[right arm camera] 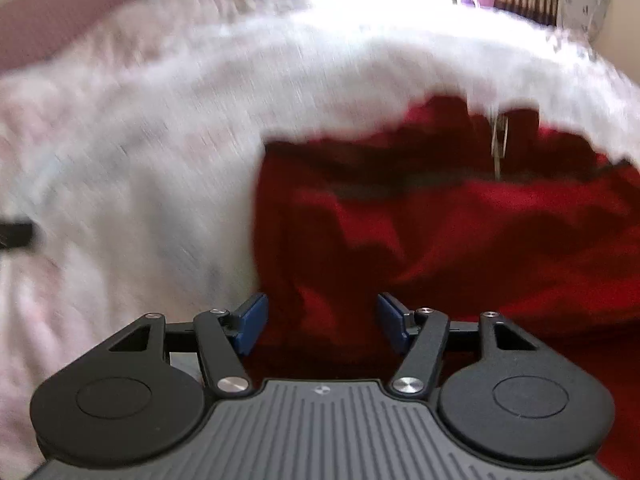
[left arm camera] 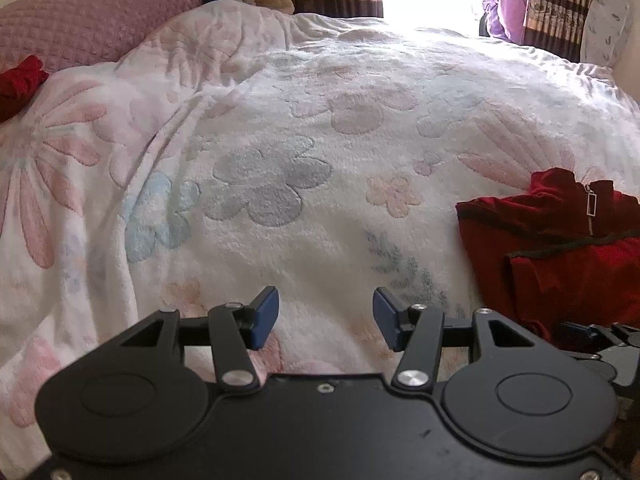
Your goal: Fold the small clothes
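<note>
- Red garment (left arm camera: 560,240), with a zipper (left arm camera: 591,204), is seen in the left wrist view lying crumpled on the floral blanket (left arm camera: 300,140), right of the left gripper (left arm camera: 326,318), whose jaws are spread wide over bare blanket.
- Right wrist view, blurred: the right gripper (right arm camera: 322,326) is held wide apart, nothing gripped, over the garment's near edge.

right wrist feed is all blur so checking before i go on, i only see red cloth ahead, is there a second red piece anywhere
Observer: Yes, a small red piece lies far left by the pink pillow.
Operator: is the left gripper holding anything
Observer: No, the left gripper is open over bare blanket.
Operator: what's that grey streak on my garment
Observer: A metal zipper pull on the red garment.
</note>
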A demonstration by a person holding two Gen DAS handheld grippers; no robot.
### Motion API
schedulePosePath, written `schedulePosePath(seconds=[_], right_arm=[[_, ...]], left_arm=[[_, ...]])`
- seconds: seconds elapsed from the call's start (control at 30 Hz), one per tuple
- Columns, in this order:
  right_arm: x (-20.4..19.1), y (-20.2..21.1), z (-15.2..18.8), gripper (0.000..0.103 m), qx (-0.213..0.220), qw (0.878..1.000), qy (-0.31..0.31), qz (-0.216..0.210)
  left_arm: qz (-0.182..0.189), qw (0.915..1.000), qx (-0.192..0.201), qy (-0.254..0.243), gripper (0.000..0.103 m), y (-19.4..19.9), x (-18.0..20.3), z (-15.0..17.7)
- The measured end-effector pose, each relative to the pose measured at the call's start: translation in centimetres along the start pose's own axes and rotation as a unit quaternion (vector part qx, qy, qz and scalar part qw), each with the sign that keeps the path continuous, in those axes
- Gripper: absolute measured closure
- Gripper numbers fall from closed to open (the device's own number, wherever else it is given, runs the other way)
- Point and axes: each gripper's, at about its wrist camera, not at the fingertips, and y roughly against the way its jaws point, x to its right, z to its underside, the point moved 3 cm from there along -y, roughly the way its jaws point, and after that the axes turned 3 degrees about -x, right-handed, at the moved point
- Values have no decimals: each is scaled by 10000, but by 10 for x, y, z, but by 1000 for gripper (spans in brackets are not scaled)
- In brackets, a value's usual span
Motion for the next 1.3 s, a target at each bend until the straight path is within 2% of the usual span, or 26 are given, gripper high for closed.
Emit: schedulePosePath(seconds=[0.1, 0.17, 0.27, 0.37, 0.47, 0.57, 0.7, 0.83, 0.9, 1.03, 1.1, 1.2, 1.3], right_arm=[[-4, 7, -1, 30, 74, 9999, 131, -4], [-3, 21, -5, 34, 75, 9997, 93, -225], [3, 48, -9, 34, 161, 9985, 14, -525], [20, 89, 0, 34, 400, 9974, 238, -556], [60, 126, 23, 34, 557, 9968, 454, -337], [109, 151, 52, 34, 638, 9965, 492, 218], [166, 175, 92, 34, 475, 9956, 266, 757], [213, 200, 135, 33, 378, 9946, -239, 939], [232, 210, 153, 33, 275, 9942, -472, 928], [271, 227, 189, 32, -43, 9900, -962, 1030], [287, 232, 207, 32, -158, 9867, -1294, 967], [300, 235, 232, 32, -354, 9822, -1563, 978], [307, 234, 246, 29, -480, 9794, -1711, 956]], left_arm=[[-56, 9998, 2, 199, 49, -1, -6, 0], [-36, 9995, -20, 297, 49, -3, -8, 2], [-39, 9998, -31, 182, 49, -2, -2, 7], [-62, 10000, -58, -52, 49, -1, 11, 14], [39, 9997, -58, -224, 49, 2, 30, 19], [285, 9992, -96, -258, 49, 16, 49, 30], [591, 9978, -146, -270, 49, 50, 75, 65], [834, 9952, -516, -7, 49, 81, 84, 128], [914, 9924, -822, -64, 49, 89, 87, 156], [738, 9857, -1498, -236, 49, 94, 86, 199], [799, 9827, -1667, -141, 49, 98, 80, 207], [765, 9822, -1717, -25, 47, 102, 68, 207], [779, 9776, -1954, -21, 45, 98, 66, 213]])
